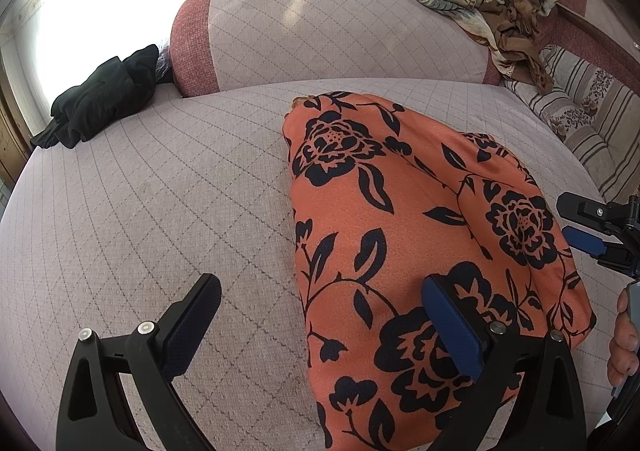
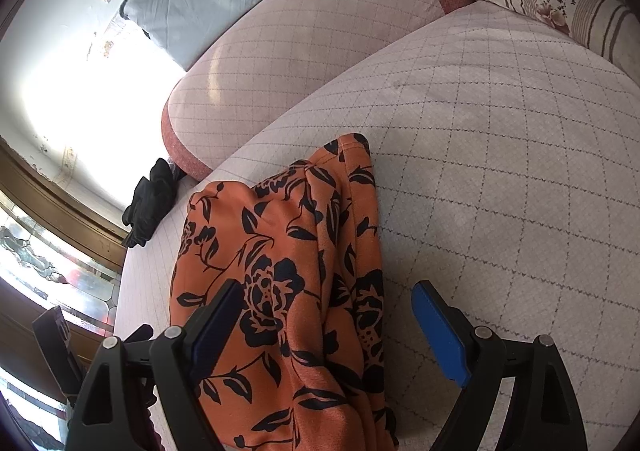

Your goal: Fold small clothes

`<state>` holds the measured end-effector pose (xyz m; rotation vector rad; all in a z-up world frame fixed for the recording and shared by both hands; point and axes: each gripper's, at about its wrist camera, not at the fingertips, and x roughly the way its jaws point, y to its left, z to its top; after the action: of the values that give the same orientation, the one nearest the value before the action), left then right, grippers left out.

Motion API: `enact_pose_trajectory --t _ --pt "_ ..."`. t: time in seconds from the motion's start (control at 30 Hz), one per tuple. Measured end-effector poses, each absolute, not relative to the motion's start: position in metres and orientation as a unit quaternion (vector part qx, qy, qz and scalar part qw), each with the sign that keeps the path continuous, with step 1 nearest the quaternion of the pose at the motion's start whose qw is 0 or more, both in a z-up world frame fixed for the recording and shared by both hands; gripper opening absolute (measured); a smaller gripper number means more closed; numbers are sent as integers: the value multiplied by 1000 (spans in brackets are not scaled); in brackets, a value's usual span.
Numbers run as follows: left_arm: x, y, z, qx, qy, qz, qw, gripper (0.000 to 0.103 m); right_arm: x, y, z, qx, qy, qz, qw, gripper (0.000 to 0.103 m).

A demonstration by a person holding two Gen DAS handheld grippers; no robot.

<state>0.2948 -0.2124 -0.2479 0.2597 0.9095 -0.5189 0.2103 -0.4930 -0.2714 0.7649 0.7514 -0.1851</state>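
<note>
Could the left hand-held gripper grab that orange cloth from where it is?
Probably yes: the left hand-held gripper is open, nothing blocks it, and one finger is already over the orange cloth.

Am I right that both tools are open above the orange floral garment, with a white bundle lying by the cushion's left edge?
Nearly: the bundle is black, not white, as the left wrist view shows. Both the left tool and the right tool stand open over the orange floral garment.

No readable text
No letters, labels, brands or numbers legible on anything in either wrist view; only floral and grid patterns.
</note>
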Motion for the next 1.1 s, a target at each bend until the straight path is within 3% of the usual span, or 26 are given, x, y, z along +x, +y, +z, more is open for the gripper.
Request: enact_pose_trajectory --t 1.1 --pt "297 -212 -249 115 439 -250 855 100 209 -495 -273 369 360 -87 852 88"
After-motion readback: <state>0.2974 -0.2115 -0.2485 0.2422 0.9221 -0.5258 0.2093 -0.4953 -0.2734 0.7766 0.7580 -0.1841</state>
